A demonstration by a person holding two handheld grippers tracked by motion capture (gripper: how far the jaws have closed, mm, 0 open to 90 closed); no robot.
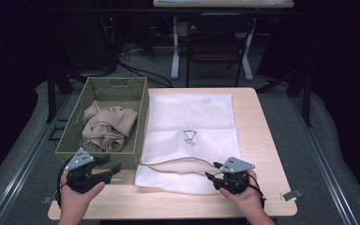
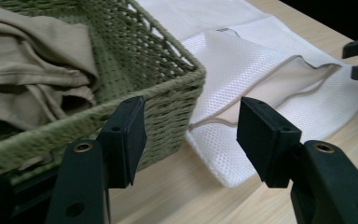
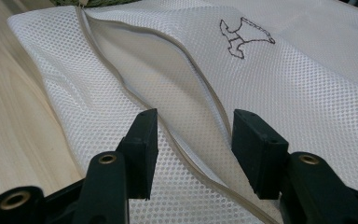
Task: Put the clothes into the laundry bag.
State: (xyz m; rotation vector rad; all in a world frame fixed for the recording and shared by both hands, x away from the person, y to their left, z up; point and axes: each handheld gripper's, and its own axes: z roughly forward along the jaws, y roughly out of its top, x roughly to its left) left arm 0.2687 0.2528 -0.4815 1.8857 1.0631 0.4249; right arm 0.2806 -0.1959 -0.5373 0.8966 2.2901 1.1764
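Two empty grippers, jaws apart: left gripper [image 1: 107, 169] beside the green woven basket [image 1: 70, 136], right gripper [image 1: 214, 171] at the white mesh laundry bag [image 1: 190, 112], lying flat just right of that basket. Light, limp and slippery, the bag probably grips best along its open zipper edge [image 3: 186, 60].

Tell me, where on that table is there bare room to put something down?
Bare wood shows along the near edge of the table between both hands, and a strip right of the mesh bag. The left is crowded: the basket holds beige cloth.
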